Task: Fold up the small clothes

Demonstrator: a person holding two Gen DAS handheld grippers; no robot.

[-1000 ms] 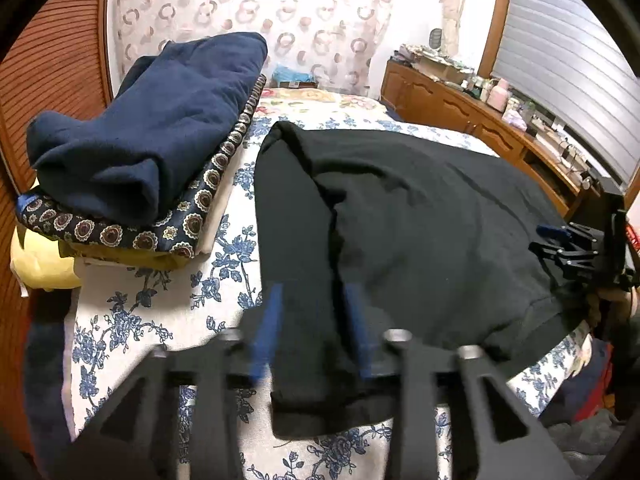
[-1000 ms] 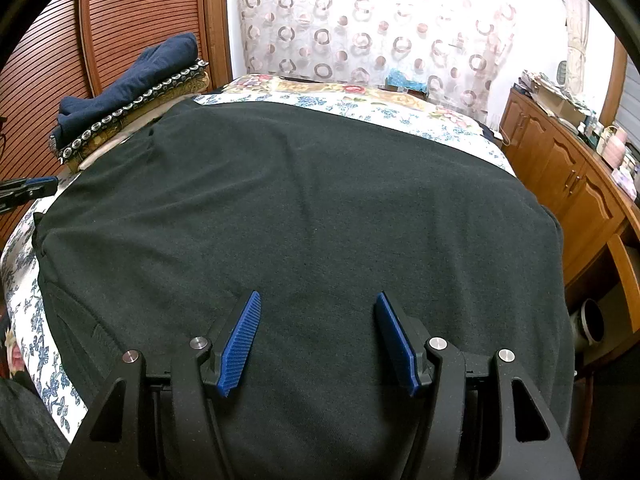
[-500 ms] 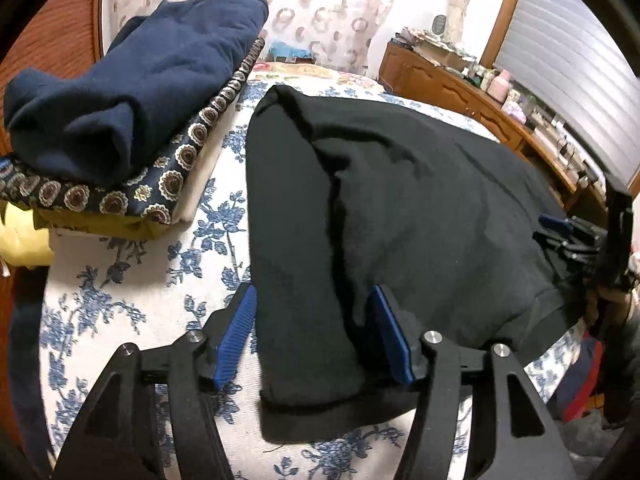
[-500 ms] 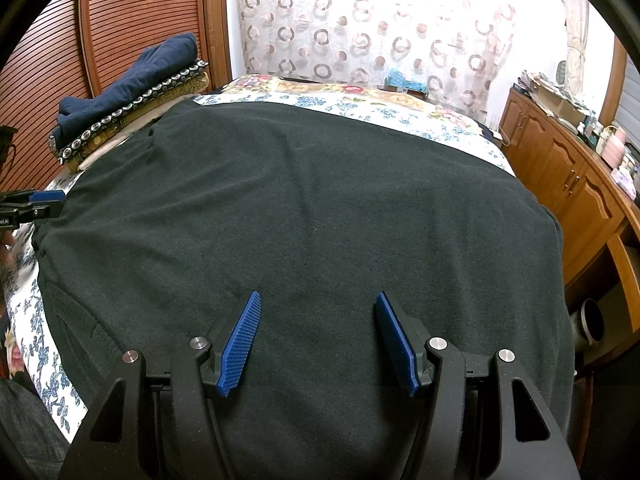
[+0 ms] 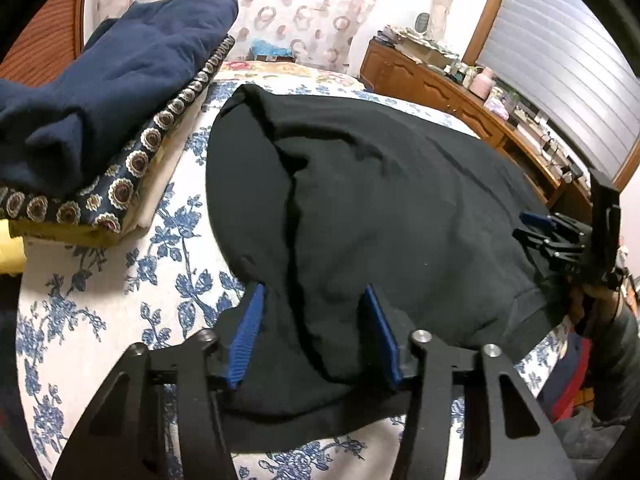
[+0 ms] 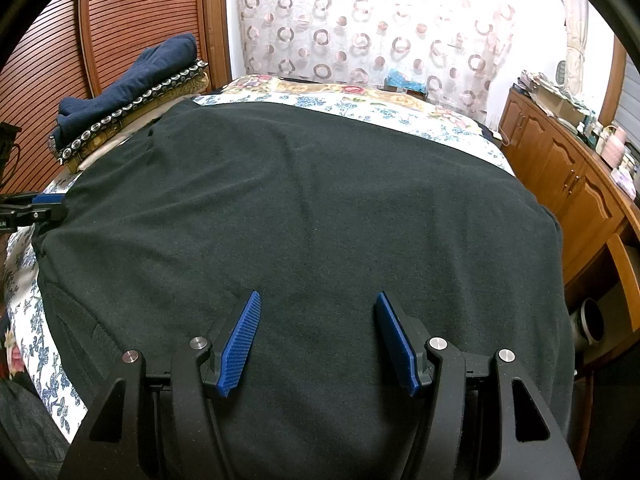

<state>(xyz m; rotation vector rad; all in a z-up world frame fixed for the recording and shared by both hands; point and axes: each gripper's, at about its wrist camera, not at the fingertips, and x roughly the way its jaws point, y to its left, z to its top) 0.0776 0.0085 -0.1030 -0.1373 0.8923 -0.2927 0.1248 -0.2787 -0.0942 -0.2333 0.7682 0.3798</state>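
Both claws gape, released: left claw (image 5: 312, 332) straddles the black garment (image 6: 312, 208)'s folded ridge near the bed (image 5: 120, 300)'s edge, right claw (image 6: 318, 336) above it; closing shallow might pinch one layer.

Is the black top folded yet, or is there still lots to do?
Only just begun. Done: the black top lies spread flat on the flowery bed, and a folded navy garment sits stacked aside. In hand: the left claw is open around the top's near edge; the right claw hovers open. Left: every fold.
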